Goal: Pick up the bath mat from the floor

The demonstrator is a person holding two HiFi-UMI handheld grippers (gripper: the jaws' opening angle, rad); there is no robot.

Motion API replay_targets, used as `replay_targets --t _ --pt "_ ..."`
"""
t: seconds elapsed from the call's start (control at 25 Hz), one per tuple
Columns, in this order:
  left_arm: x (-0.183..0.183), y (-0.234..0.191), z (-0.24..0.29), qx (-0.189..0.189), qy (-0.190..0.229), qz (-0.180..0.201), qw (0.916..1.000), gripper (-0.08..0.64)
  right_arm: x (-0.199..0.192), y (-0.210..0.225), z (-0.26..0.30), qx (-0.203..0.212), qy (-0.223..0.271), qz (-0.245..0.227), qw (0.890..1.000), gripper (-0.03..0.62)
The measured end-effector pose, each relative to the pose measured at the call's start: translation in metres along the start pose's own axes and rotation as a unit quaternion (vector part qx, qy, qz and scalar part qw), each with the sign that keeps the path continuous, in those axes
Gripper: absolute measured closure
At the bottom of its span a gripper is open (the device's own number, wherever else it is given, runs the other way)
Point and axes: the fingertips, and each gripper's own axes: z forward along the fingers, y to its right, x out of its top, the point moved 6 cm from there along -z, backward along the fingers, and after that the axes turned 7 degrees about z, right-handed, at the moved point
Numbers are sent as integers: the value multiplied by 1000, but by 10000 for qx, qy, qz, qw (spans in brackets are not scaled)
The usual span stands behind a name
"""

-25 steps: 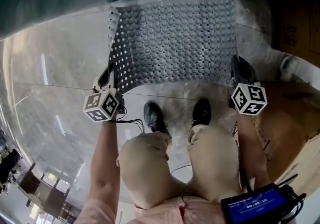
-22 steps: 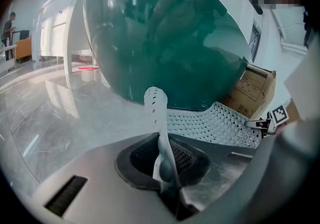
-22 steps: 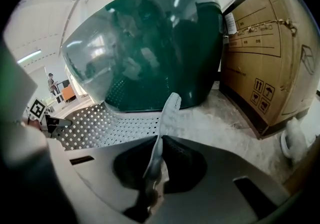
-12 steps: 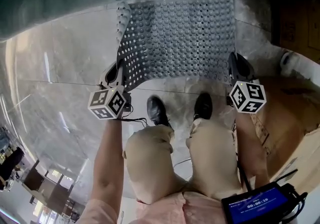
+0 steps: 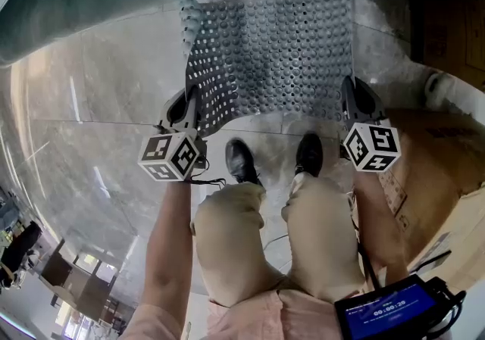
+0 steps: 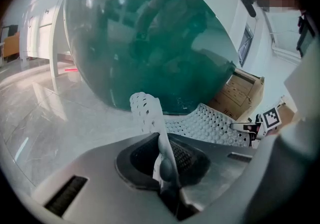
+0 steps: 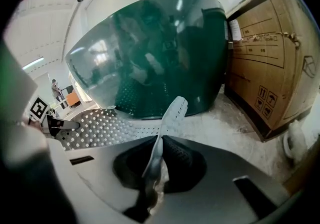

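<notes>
Left gripper point(image 6: 165, 170) is clamped on the mat point(image 5: 280, 51) at its near left corner, and right gripper point(image 7: 151, 168) pinches the near right corner. The near edge hangs raised between them, while the far end seems to rest on the floor point(image 5: 91, 96). The mat looks light, floppy and rubbery. Corner grips suit it, though the middle will likely sag.

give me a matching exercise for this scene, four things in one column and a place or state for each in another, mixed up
1 bath mat
2 left gripper
3 cardboard box
4 shoes

a brown, at the far right
b black, on the floor
c grey, full of holes
d shut on the mat's left corner

Pairs: 1-c, 2-d, 3-a, 4-b
</notes>
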Motion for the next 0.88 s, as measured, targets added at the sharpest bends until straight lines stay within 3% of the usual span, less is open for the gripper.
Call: replay_targets --t 0.36,0.88 --pt "8 17 0 -169 -7 -22 9999 523 -3 -17 -3 156 -13 44 9999 561" --pt "44 47 -15 -534 45 -176 9984 523 27 -52 -24 448 -107 -46 9989 561"
